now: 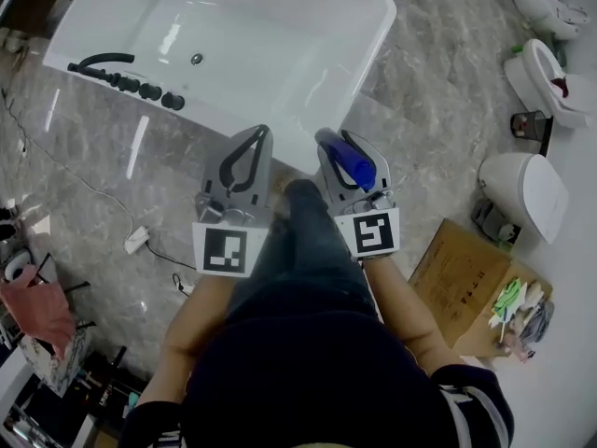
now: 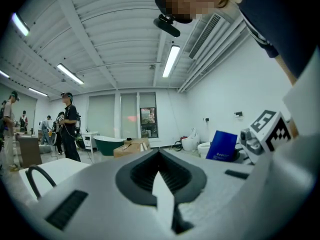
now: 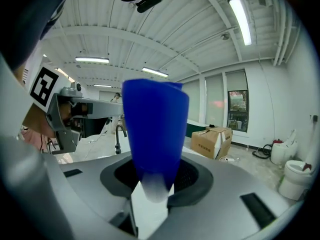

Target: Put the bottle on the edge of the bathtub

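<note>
The right gripper (image 1: 343,147) is clamped on the blue bottle (image 1: 359,164), which lies lengthwise between its jaws and juts out ahead, so the bottle is carried in the air just short of the bathtub (image 1: 280,26), not yet on it. Holding it by one end looks meant to leave the other end free to set down on the rim. Beside it, the left gripper (image 1: 259,136) has its jaws together on nothing, also pointing at the tub's near corner. The tub is empty, with only its drain (image 1: 197,59) showing, and black tap fittings (image 1: 126,80) sit along one side. Well away from the tub, behind the right gripper, an open cardboard box (image 1: 462,273) holds some pale and green bits I can't identify.
</note>
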Tool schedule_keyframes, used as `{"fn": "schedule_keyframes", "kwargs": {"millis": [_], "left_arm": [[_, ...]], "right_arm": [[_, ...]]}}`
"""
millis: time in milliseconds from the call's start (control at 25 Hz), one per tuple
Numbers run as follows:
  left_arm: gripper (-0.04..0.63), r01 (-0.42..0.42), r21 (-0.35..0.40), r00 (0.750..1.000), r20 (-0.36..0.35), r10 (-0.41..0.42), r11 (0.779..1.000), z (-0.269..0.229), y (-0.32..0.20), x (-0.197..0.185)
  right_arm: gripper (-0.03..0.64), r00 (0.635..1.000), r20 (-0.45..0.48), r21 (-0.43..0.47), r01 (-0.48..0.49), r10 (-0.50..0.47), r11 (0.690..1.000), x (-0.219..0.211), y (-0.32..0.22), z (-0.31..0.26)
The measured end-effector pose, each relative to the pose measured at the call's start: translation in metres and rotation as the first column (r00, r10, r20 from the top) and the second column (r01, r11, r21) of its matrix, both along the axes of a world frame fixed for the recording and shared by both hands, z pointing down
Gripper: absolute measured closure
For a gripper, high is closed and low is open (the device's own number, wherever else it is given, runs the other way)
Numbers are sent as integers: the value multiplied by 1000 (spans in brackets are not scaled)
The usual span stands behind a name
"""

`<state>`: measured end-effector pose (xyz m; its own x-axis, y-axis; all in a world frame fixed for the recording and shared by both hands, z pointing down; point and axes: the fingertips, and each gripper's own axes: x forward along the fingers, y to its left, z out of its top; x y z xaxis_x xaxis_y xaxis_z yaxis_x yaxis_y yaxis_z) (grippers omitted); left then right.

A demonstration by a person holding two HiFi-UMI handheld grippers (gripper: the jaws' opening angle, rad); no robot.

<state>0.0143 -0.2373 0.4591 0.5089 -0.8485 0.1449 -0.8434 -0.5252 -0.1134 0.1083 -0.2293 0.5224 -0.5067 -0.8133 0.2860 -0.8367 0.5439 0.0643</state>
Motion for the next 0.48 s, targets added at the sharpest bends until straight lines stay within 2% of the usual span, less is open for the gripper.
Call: {"fn": "schedule_keyframes", "kwargs": {"millis": [200,480], "left_arm": [[595,31,-82,1000,0,-31,996,34,-3,-9],[595,38,-136,999,23,-35,990,71,0,-14]], "right_arm": [[454,999,-31,-56,27,-29,998,-8,2,44],[456,996,-58,-144,55,-64,988,-15,8,111]]}}
